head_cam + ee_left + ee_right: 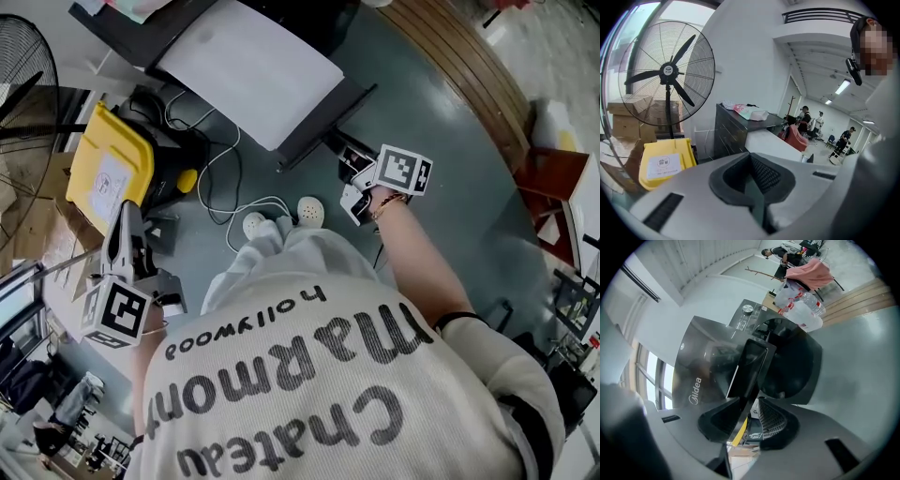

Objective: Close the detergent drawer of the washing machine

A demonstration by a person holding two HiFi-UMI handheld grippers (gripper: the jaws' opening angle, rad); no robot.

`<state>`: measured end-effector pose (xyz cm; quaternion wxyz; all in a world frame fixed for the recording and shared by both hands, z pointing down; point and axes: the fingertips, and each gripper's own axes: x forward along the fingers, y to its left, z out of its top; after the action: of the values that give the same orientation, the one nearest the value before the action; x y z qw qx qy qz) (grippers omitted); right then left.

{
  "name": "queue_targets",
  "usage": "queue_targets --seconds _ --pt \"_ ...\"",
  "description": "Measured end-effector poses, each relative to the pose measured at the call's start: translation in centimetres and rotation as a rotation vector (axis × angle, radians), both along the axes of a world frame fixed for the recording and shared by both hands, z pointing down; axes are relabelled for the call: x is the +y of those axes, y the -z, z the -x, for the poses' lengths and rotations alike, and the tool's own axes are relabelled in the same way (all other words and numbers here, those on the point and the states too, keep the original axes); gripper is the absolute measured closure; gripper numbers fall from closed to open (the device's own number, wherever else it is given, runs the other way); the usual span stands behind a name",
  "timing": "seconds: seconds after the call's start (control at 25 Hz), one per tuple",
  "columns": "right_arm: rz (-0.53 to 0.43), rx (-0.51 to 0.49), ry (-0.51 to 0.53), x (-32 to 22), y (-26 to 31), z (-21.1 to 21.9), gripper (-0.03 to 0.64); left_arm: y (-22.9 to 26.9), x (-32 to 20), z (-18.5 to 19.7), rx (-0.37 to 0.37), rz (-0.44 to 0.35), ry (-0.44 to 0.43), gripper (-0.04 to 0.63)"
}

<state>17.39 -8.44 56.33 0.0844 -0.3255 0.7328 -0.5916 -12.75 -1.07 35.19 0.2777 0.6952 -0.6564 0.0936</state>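
- While the drawer (749,364) stands pulled out of the washer (701,366), its dark front edge sits between the jaws of our right hand-held gripper (746,426). The jaws are fairly wide and, as far as we can see, not clamped on the edge.
- If we push with only one pad on that thin edge, we judge it may slip off sideways and knock the washer's front.
- If we push off-line, the drawer may skew in its rails and jam half shut.
- If we shove hard, the front may slam and bounce back ajar.
- Our left hand-held gripper (752,187) hangs well away near the fan (665,70), jaws narrow and empty, so nothing steadies the washer.
- The white cable (217,192) on the floor by our feet could snag a step.
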Motion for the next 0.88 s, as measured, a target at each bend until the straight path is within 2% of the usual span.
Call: queue_targets --seconds 0.16,0.64,0.88 --pt "-0.016 0.0 0.0 0.0 0.3 0.0 0.497 0.0 -0.5 0.2 -0.004 -0.009 0.015 0.588" --pt "0.04 -0.026 -0.072 0.1 0.2 0.0 0.515 -0.9 -2.1 1.1 -0.001 0.004 -0.001 0.588" --pt "0.088 0.021 -0.07 0.2 0.0 0.5 0.517 -2.0 -3.9 3.2 0.028 0.0 -0.005 0.588"
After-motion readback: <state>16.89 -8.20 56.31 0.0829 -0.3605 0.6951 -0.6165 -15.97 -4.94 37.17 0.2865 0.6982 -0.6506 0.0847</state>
